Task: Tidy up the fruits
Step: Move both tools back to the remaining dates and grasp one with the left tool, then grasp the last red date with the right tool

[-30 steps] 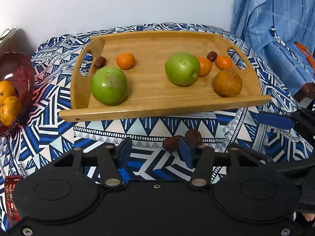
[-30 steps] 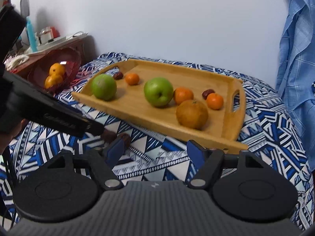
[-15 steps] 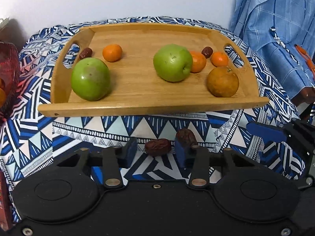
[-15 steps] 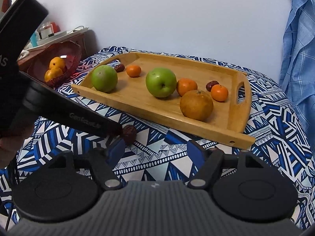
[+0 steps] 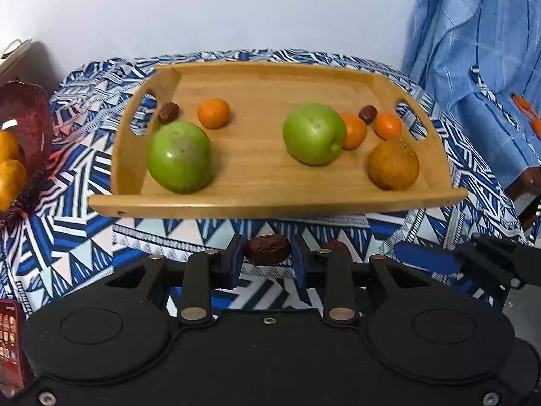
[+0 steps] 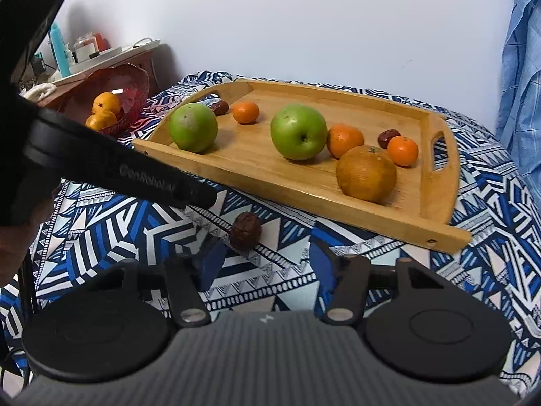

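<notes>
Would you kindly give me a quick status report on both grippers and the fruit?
Left gripper closed on a date. Right gripper open, empty. Second date loose on the cloth before the tray. Nothing in the way.

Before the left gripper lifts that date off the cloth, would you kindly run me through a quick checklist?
1. Date between the left gripper's fingers: ok, it sits centred between the blue pads.
2. Pads actually pressing the date: cannot tell; they are close on both sides, but contact is not clear.
3. Second date out of the grasp: ok, it lies outside the right-hand finger.
4. Right gripper out of the way: ok, open and beside, holding nothing.
5. Free floor on the wooden tray: ok, bare wood between the two green apples.
6. Tray steady: cannot tell.
</notes>
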Action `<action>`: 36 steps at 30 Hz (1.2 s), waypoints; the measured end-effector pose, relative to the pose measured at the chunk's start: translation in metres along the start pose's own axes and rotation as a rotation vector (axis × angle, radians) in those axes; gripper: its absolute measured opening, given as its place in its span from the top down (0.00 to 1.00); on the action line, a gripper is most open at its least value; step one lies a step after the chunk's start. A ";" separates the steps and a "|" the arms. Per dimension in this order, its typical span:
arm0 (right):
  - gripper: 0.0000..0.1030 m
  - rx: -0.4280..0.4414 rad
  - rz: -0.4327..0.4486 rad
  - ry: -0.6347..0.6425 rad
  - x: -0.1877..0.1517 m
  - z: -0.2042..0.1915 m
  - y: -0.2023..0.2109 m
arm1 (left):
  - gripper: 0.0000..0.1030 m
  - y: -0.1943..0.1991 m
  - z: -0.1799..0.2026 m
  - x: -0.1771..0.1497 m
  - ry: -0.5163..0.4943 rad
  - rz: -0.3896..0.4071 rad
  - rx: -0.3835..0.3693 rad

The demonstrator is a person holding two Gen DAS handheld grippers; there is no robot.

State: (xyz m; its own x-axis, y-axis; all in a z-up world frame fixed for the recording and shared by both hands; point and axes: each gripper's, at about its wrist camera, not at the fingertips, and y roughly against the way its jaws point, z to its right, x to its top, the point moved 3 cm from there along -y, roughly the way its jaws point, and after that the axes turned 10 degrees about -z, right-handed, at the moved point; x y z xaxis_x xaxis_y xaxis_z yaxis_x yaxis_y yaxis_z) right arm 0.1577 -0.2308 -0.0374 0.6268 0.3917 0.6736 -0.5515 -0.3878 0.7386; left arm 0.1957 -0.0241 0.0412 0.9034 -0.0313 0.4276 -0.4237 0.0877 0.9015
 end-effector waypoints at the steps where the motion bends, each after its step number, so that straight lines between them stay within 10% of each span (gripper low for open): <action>1: 0.34 0.006 0.000 -0.002 0.001 -0.001 -0.001 | 0.72 0.001 -0.002 0.001 0.003 0.007 0.005; 16: 0.74 0.022 0.017 0.002 0.008 -0.013 -0.020 | 0.72 0.008 -0.014 0.010 0.028 0.066 0.022; 36: 0.75 -0.033 0.289 -0.212 0.036 0.039 0.028 | 0.72 0.010 -0.021 0.037 0.104 0.156 0.002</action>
State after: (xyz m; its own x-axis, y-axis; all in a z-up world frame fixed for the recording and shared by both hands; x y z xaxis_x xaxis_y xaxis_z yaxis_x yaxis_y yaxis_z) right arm 0.1861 -0.2607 0.0064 0.5410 0.0866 0.8366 -0.7379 -0.4284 0.5215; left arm 0.2260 -0.0033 0.0649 0.8288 0.0858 0.5529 -0.5589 0.0811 0.8252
